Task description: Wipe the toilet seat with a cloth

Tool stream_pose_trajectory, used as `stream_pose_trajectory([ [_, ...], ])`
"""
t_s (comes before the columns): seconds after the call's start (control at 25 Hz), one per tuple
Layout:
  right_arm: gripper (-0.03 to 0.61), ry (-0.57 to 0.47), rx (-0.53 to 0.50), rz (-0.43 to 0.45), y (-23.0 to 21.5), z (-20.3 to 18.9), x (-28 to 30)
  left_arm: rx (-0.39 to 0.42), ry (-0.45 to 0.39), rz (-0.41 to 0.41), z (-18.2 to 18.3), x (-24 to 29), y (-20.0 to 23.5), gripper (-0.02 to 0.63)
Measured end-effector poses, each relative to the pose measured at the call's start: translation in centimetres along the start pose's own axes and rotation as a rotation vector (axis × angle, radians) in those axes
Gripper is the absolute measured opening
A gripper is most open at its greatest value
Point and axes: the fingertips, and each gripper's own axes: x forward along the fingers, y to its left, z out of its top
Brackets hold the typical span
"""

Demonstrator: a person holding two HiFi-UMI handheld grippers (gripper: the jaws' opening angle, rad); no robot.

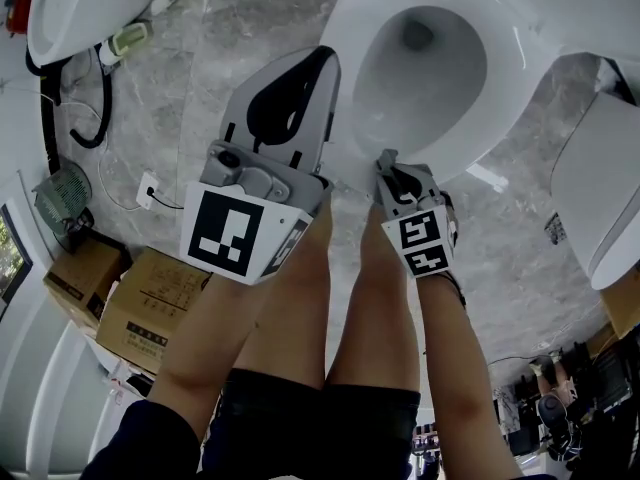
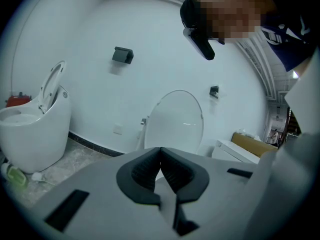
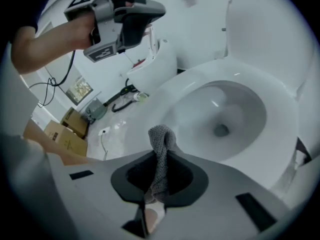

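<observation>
Grey cloth (image 3: pixel 161 136) pinched in right claw (image 3: pixel 160 159) near the toilet seat (image 3: pixel 186 88).

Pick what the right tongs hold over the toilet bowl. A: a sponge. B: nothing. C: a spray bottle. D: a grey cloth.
D: in the right gripper view the right tongs are shut on a grey cloth that sticks up from between them, over the toilet seat.

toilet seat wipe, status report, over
Right hand-held gripper shut on cloth, at the toilet seat front edge, contact unclear. Left hand-held gripper shut, empty, held above the seat. Nothing lying on the seat.
</observation>
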Motion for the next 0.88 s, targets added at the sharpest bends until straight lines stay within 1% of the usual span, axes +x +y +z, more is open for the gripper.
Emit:
stream_pose_trajectory([
  [0.12, 0.055, -0.026, -0.051, -0.178, -6.5, -1.5, -3.0, 0.007, 0.001, -0.007, 0.0, 0.0, -0.1, 0.02],
  [0.16, 0.054, -0.032, -0.072, -0.223, -8.1, -1.8, -3.9, 0.004, 0.0, -0.006, 0.1, 0.0, -0.1, 0.02],
  [0.2, 0.055, -0.028, -0.087, -0.244, -9.0, -2.1, -4.6, 0.001, -0.001, -0.006, 0.1, -0.1, -0.1, 0.02],
  [0.24, 0.054, -0.017, -0.1, -0.238, -9.1, -2.3, -4.9, -0.001, -0.003, -0.006, 0.2, -0.1, -0.1, 0.02],
  [0.32, 0.054, 0.01, -0.129, -0.181, -7.4, -2.7, -4.7, 0.001, -0.007, -0.005, 0.3, -0.1, 0.0, 0.02],
  [0.4, 0.054, 0.013, -0.146, -0.108, -4.4, -2.9, -3.7, 0.004, -0.01, -0.003, 0.3, -0.1, -0.1, 0.02],
  [0.48, 0.054, -0.006, -0.136, -0.04, -1.0, -2.7, -2.3, 0.006, -0.008, -0.002, 0.2, -0.1, -0.2, 0.02],
  [0.56, 0.054, -0.033, -0.134, 0.031, 2.6, -1.7, -0.7, 0.011, -0.005, -0.002, 0.0, 0.0, -0.3, 0.02],
  [0.68, 0.054, -0.052, -0.183, 0.119, 6.7, -0.1, 0.8, 0.016, 0.002, 0.002, -0.2, -0.3, -0.4, 0.02],
  [0.8, 0.054, -0.032, -0.252, 0.156, 7.2, -0.9, 0.4, 0.024, 0.007, 0.008, -0.3, -0.5, -0.5, 0.02],
  [0.88, 0.054, -0.015, -0.278, 0.128, 5.3, -2.4, -0.8, 0.027, 0.003, 0.014, -0.1, -0.6, -0.4, 0.02],
])
